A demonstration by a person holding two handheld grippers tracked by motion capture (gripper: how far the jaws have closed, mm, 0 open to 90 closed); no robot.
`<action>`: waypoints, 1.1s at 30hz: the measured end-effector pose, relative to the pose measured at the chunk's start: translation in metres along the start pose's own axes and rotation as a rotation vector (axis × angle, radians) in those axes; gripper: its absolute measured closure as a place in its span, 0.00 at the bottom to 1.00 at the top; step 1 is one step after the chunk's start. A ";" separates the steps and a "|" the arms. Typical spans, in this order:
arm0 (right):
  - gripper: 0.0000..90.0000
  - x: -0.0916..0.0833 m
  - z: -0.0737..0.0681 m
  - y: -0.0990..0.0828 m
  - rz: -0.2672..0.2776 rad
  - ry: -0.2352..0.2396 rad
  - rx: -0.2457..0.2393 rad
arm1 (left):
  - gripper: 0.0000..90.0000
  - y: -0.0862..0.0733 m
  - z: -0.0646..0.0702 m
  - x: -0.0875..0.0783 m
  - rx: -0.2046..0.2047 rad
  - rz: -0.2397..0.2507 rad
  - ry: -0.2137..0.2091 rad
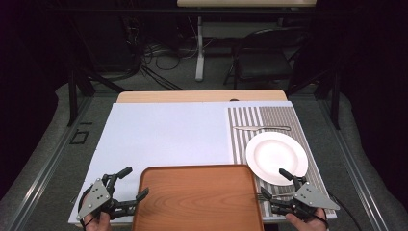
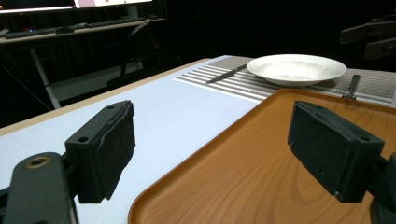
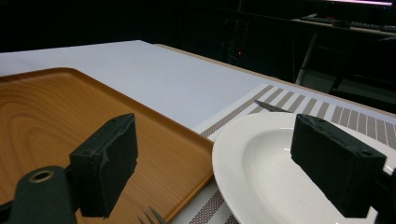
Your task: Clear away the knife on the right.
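Note:
A brown wooden tray (image 1: 197,197) lies at the table's near edge, bare. To its right a white plate (image 1: 276,158) sits on a striped placemat (image 1: 269,120), with a knife (image 1: 262,128) behind it and a fork (image 1: 265,196) in front of it. My left gripper (image 1: 134,183) stands open at the tray's left rim; in the left gripper view its jaws (image 2: 210,154) straddle the tray's corner (image 2: 280,163). My right gripper (image 1: 278,186) is open between tray and plate. The right gripper view shows the tray edge (image 3: 56,107), the plate (image 3: 266,172) and fork tines (image 3: 152,217).
A white board (image 1: 163,139) covers the table to the left of the placemat. Beyond the table's far edge stand a dark chair (image 1: 262,57) and a desk leg with cables (image 1: 199,53). In the left gripper view the plate (image 2: 296,69) and knife (image 2: 226,74) lie far ahead.

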State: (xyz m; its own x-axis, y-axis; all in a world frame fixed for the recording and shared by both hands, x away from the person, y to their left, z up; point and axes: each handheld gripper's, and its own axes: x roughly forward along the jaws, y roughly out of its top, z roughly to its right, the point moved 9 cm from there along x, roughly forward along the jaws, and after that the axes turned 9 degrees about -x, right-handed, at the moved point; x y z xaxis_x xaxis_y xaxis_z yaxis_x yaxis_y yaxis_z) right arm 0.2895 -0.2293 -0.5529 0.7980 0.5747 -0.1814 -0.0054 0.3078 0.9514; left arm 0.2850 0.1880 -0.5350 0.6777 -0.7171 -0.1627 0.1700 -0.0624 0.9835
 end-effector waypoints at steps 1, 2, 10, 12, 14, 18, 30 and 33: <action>0.16 0.000 0.000 0.000 -0.001 0.000 0.001 | 0.17 0.000 0.000 0.000 0.000 0.000 0.000; 0.16 0.000 0.000 0.000 -0.001 0.001 0.003 | 0.17 0.000 0.000 0.000 0.001 -0.002 -0.001; 0.16 0.001 -0.002 -0.001 -0.008 0.004 0.004 | 0.17 0.000 -0.002 0.000 -0.010 0.001 0.006; 0.16 0.001 -0.004 -0.001 -0.014 0.007 0.001 | 0.17 0.000 -0.002 0.000 -0.011 0.001 0.006; 0.16 0.002 -0.005 -0.002 -0.020 0.004 -0.001 | 0.17 0.000 -0.003 0.000 -0.015 0.001 0.008; 0.16 0.004 -0.005 -0.004 -0.045 -0.004 0.018 | 0.17 0.000 -0.003 0.001 -0.020 0.003 0.011; 0.16 0.010 0.004 -0.001 -0.109 -0.018 -0.001 | 0.17 -0.002 -0.004 0.002 -0.051 -0.013 0.016; 0.16 0.012 0.008 0.001 -0.118 -0.022 0.007 | 0.17 -0.002 -0.004 0.002 -0.056 -0.021 0.027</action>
State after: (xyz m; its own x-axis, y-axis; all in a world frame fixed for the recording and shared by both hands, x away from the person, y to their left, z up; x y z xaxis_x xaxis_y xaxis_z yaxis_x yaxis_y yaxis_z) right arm 0.3038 -0.2289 -0.5523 0.8057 0.5181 -0.2870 0.0934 0.3674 0.9253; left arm 0.2889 0.1900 -0.5379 0.6922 -0.6973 -0.1860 0.2238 -0.0376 0.9739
